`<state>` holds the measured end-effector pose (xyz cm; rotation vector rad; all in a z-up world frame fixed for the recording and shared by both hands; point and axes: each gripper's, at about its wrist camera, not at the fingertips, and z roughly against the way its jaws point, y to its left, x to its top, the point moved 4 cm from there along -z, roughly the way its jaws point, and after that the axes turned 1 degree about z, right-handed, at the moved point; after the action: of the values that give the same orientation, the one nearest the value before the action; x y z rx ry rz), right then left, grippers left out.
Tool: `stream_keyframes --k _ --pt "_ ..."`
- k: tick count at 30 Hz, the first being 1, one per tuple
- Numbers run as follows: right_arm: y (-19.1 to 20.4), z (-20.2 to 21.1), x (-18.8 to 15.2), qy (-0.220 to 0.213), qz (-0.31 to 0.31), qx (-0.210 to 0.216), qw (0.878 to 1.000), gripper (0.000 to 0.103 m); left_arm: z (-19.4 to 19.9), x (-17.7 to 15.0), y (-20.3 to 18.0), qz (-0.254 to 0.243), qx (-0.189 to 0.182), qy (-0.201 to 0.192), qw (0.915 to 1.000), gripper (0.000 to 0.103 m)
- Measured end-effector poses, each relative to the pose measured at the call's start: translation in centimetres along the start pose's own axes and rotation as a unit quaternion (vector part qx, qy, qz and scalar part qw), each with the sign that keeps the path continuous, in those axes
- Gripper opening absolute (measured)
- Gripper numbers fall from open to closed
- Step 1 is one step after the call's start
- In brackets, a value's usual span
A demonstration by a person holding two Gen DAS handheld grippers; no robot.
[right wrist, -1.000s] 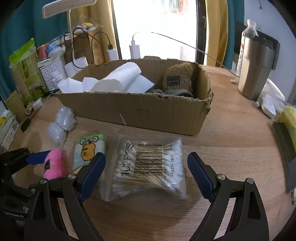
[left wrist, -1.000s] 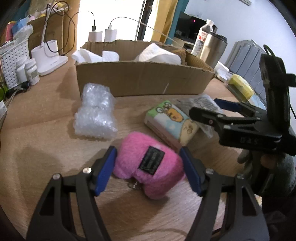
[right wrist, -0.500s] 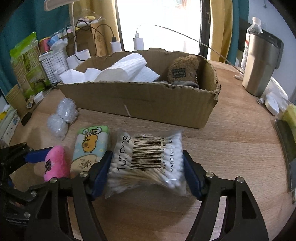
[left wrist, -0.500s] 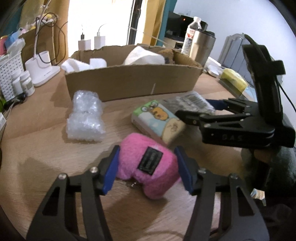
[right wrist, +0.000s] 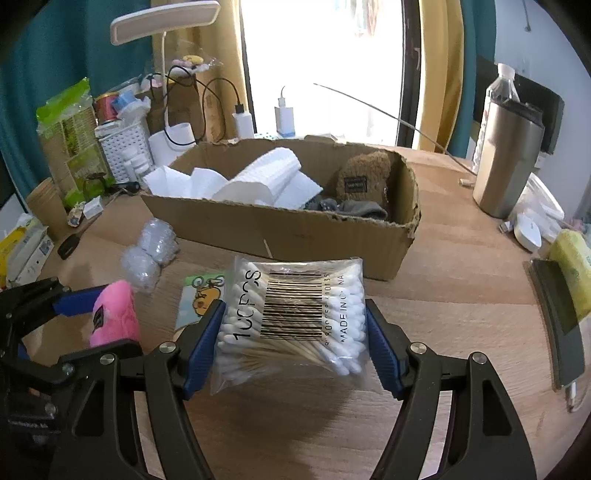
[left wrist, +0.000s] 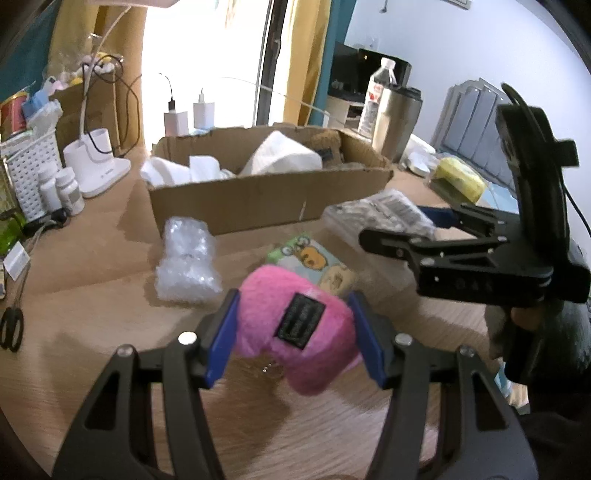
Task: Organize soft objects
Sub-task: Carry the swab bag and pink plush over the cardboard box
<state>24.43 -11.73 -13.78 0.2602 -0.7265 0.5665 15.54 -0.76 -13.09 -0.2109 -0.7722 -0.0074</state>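
Both grippers have closed on their loads since the earlier frames and raised them off the wooden table [right wrist: 461,295]. Left gripper [left wrist: 295,339]: blue pads pinch the pink plush toy [left wrist: 295,332] on both flanks, its black label facing the camera; the toy hangs above the tabletop with a shadow beneath it. Right gripper [right wrist: 291,343]: its pads press the two short edges of the clear bag of cotton swabs [right wrist: 295,321], barcode uppermost, the bag lifted clear of the table.

In the left wrist view, the right gripper with its bag lies at 3 o'clock of the plush. A cartoon-printed tissue pack [left wrist: 317,262] lies flat on the table just beyond the plush at 12 o'clock, and a wad of bubble wrap [left wrist: 188,262] sits at 10 o'clock. The cardboard box [left wrist: 258,199] stands farther back at 12 o'clock.

In the right wrist view, the box is open-topped and holds white paper towels [right wrist: 266,181] at its left and a brown plush bear [right wrist: 364,181] with grey cloth [right wrist: 354,208] at its right end. A steel tumbler [right wrist: 506,158] stands at 2 o'clock of the bag, well apart from the box. A white perforated basket [right wrist: 125,151] and a desk lamp [right wrist: 162,22] occupy the 11 o'clock region behind the box.
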Motion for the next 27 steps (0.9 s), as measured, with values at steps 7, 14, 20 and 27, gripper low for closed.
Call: stream_keyframes --k 7,14,20,27 --pt "0.3 1.3 0.6 -0.018 0.002 0.001 1.000 0.075 0.9 1.0 0.3 0.003 0.005 -0.015 0.9999 0.060" --pt "0.1 2.4 1.3 -0.031 0.000 0.000 1.000 0.075 1.7 2.2 1.3 0.012 0.014 -0.030 0.9994 0.060" --pt "0.0 2.7 1.9 -0.036 -0.002 0.000 0.999 0.075 1.9 2.9 2.2 0.017 0.023 -0.037 0.9989 0.060" --pt "0.2 2.9 2.8 -0.046 0.001 0.005 0.999 0.075 2.0 3.9 2.9 0.023 0.027 -0.046 0.9983 0.060"
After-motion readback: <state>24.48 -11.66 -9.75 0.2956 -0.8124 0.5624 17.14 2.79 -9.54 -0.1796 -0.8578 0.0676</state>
